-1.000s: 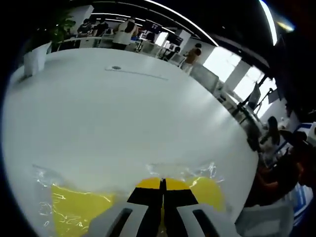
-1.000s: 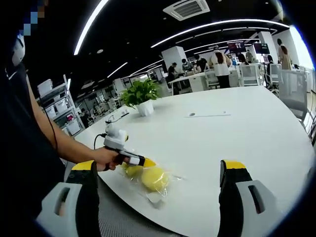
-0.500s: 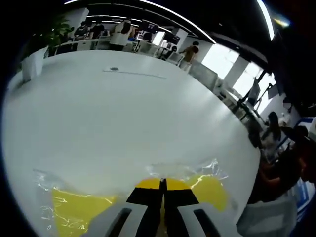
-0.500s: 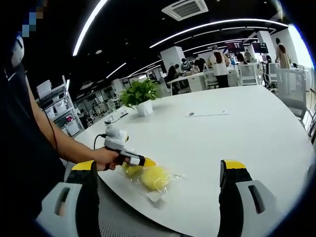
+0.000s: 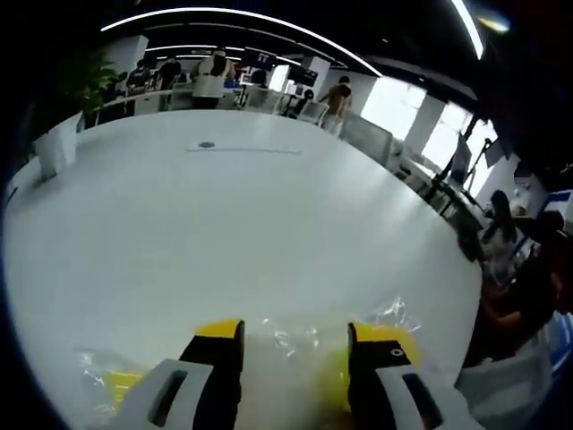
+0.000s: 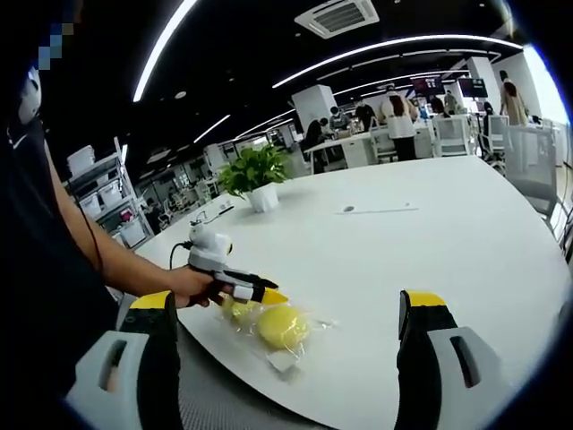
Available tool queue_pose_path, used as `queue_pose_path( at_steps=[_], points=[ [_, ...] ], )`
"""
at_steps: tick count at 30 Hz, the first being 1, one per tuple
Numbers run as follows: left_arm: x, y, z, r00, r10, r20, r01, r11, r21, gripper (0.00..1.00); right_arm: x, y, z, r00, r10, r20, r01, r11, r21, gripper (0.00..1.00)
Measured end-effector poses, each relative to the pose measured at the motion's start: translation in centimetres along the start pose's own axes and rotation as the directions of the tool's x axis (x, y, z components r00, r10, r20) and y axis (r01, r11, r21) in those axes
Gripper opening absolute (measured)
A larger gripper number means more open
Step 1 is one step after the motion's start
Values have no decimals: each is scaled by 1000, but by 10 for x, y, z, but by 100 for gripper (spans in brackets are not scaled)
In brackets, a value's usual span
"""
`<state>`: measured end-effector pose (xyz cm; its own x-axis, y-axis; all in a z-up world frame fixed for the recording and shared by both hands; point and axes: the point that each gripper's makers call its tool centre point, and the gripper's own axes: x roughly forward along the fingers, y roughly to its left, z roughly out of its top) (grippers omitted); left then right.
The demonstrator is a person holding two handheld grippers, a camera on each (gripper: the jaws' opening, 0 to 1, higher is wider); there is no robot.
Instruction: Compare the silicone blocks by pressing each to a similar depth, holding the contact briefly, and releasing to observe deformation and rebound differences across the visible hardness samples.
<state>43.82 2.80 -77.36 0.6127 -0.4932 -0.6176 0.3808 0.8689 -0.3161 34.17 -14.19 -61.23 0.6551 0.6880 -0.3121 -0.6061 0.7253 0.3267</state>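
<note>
While bagged: silicone blocks (image 6: 273,324) lie on tabletop (image 6: 430,242) near edge.
Left tongs (image 5: 293,358): released, straddling bag, yellow block at 4 o'clock.
Right tongs (image 6: 286,345): spread wide, empty, farther off.

L claw (image 5: 294,358) opened, lifted off yellow blocks (image 6: 281,326).

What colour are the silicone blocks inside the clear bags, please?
Yellow silicone blocks, clearest in the right gripper view.
</note>
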Motion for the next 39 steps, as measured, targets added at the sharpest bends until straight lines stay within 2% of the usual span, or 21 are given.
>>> queue_pose_path(
  at_steps=[3,10,13,21,22,24,30,36,39],
  points=[
    [-3,-7,16,998,-48,49,48,999,2,70,1,1,2,1000,1,1,-1,1000,-5,97],
    [-18,-2,48,990,-81,115,74,995,61,94,5,-1,8,1000,1,15,0,1000,-18,97],
    [-31,2,61,981,-115,156,104,992,75,98,7,-2,13,1000,2,21,-2,1000,-30,97],
    [-66,27,82,965,-129,227,103,987,122,100,19,-1,21,1000,4,13,-3,996,-88,97],
    [-69,31,83,964,-125,233,98,987,125,100,21,-1,22,1000,3,11,-2,995,-100,97],
    [-78,41,85,965,-108,240,65,982,179,100,24,-1,22,1000,1,6,0,993,-116,97],
    [-115,66,85,954,-122,273,80,984,157,100,31,0,23,1000,-7,-13,4,987,-162,97],
    [-155,94,68,948,-115,298,77,988,136,100,33,0,20,1000,-19,-17,15,983,-181,97],
    [-167,104,58,948,-108,300,71,989,133,100,32,-2,16,999,-26,-20,22,983,-184,97]
  ],
)
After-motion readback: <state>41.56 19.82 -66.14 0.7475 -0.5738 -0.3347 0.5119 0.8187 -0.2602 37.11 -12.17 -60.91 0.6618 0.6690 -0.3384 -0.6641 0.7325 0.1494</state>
